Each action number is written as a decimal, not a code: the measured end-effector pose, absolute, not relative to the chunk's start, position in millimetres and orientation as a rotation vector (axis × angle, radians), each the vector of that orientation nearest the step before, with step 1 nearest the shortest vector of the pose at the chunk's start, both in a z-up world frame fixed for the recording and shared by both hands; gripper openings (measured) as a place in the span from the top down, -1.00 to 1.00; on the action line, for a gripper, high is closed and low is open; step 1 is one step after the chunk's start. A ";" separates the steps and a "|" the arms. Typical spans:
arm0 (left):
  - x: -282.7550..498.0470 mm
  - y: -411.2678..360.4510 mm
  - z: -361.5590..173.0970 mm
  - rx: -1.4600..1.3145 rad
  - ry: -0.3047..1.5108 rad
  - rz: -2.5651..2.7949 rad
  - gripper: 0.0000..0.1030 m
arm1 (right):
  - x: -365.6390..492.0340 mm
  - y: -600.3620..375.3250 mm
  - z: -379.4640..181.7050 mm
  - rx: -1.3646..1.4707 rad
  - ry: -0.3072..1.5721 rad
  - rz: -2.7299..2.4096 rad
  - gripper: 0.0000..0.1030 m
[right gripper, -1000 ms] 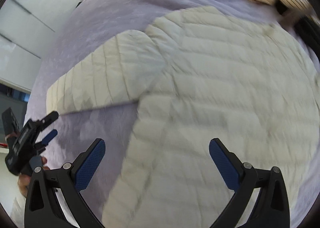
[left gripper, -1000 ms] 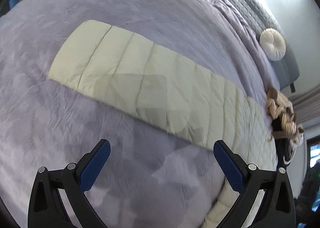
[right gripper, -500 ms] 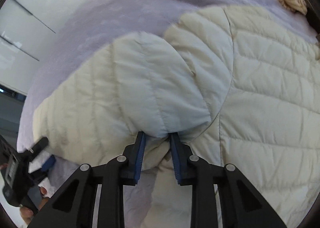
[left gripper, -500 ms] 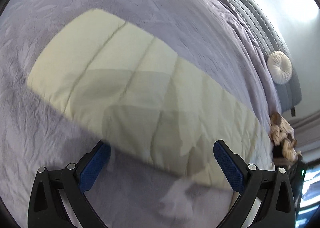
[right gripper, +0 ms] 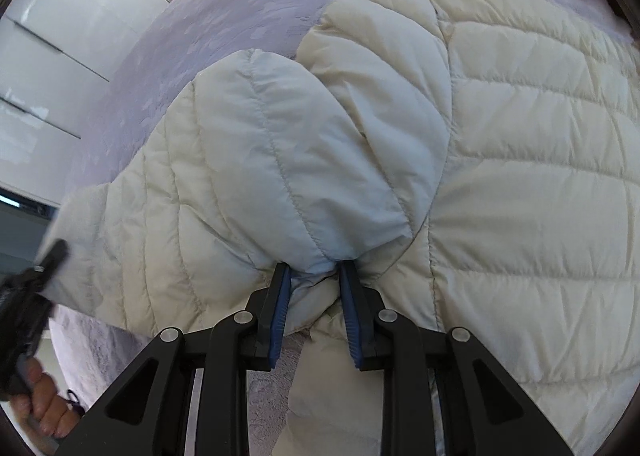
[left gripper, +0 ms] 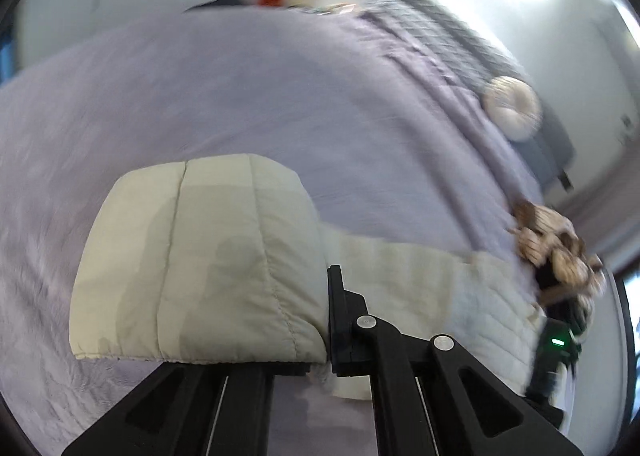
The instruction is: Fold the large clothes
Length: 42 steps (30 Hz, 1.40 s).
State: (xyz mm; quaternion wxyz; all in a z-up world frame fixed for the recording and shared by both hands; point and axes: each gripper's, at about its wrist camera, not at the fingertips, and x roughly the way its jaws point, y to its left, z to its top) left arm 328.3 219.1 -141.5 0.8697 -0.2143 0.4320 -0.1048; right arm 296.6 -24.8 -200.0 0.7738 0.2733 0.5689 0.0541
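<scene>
A cream quilted puffer jacket (right gripper: 520,160) lies spread on a lilac bedspread (right gripper: 240,4). My right gripper (right gripper: 314,276) is shut on a bunched fold where the sleeve (right gripper: 288,160) meets the jacket body. In the left wrist view my left gripper (left gripper: 320,320) is shut on the cuff end of the sleeve (left gripper: 208,268), which drapes over the left finger and hides it. The jacket body (left gripper: 440,296) stretches away to the right. The left gripper also shows at the far left of the right wrist view (right gripper: 24,296), held by a hand.
The lilac bedspread (left gripper: 240,96) covers the whole bed. A grey headboard (left gripper: 460,36) and a round white cushion (left gripper: 512,108) sit at the back right. A beige knotted bundle (left gripper: 556,244) lies at the bed's right edge. White wardrobe doors (right gripper: 48,40) stand on the left.
My left gripper came down onto the sleeve's end and shut on it, having been open half a second ago. My right gripper stays shut on the fold it grasped earlier.
</scene>
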 end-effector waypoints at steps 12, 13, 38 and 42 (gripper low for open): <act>291.9 18.5 -79.2 -0.179 0.874 -0.602 0.87 | 233.3 -125.4 -152.6 0.767 1.139 0.042 0.46; 287.7 0.7 -81.4 -0.156 0.886 -0.619 0.87 | 220.5 -139.4 -150.7 0.768 1.133 0.019 0.46; 186.5 -219.5 -131.5 0.487 0.912 -0.698 -0.88 | 30.9 -316.1 -161.6 0.901 1.078 -0.230 0.44; 181.3 -199.5 -110.7 0.427 0.882 -0.735 -0.88 | 35.4 -316.0 -160.9 0.892 1.086 -0.239 0.36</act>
